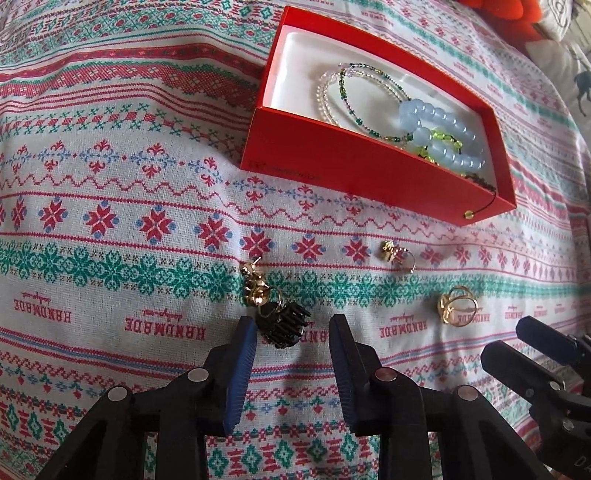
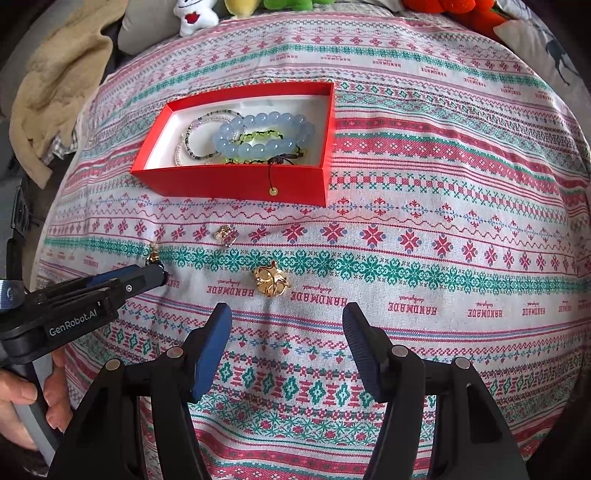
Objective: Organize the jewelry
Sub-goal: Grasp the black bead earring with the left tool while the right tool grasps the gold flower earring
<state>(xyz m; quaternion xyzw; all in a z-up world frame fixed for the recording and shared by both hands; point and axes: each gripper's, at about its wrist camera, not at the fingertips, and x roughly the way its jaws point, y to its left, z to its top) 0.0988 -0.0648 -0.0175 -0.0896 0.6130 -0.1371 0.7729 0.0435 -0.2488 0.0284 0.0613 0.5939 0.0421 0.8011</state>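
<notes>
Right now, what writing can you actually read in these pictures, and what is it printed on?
"HANDMADE": printed over and over in red on the patterned cloth; it reads upside down from both cameras.
"GenRobot.AI": white letters on the side of the left gripper, seen from the right wrist view.
A small script line by each HANDMADE: too small to read.
Faint print on the red box front wall: too blurred to read.

A home, likely a living room or bedroom, is showing here: a woven tablecloth (image 2: 424, 206) printed with "HANDMADE" is covering the surface, stuffed toys (image 2: 195, 14) are lining its far edge, and a beige blanket (image 2: 55, 92) is lying crumpled beside cushions (image 2: 546, 40).
</notes>
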